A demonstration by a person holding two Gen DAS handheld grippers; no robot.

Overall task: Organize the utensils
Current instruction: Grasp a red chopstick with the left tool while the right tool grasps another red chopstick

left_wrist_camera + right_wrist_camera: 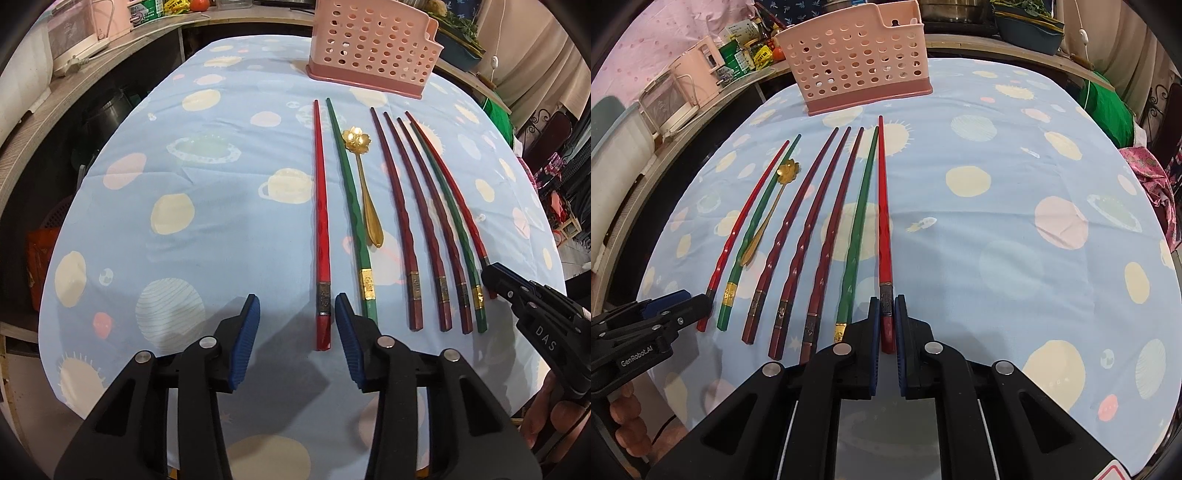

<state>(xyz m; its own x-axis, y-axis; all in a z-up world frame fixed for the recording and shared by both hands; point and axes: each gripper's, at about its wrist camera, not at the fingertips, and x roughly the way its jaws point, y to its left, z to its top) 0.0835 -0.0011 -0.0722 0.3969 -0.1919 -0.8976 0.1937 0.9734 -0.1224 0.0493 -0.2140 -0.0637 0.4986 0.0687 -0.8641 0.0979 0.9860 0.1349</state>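
Several chopsticks lie side by side on the blue planet-print tablecloth [221,206], with a gold flower spoon [364,184] among them. A pink perforated utensil basket [373,44] stands at the far edge. My left gripper [297,302] is open, its blue pads on either side of the thick end of the leftmost red chopstick [321,236]. My right gripper [887,306] is shut on the thick end of the rightmost red chopstick [883,206], which lies flat on the cloth. The basket [857,59] and spoon [775,199] also show in the right wrist view.
A pink appliance [690,77] and food packets stand on the counter at the back left. A planter with greens [1027,22] stands at the back right. Green and pink cloths [1108,107] hang off the table's right side.
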